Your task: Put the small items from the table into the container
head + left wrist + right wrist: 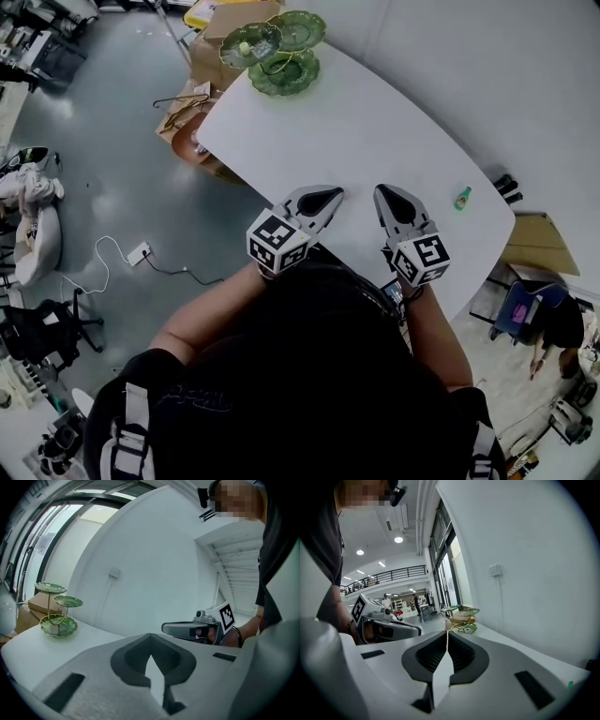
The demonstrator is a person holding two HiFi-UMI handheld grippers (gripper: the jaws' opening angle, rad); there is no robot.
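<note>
Grippers: you hold two, a left gripper (336, 195) and a right gripper (382, 193).
Counter (375, 122): you have one.
Tiered stand (281, 52): one in front of you.
Dishes (298, 28) on it: three, all green.
Small green item (463, 198): one.
Black item (507, 188) at the counter's edge: one.

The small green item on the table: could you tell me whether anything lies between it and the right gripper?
Nothing visible does: only bare white tabletop separates the right gripper from the small green item.
</note>
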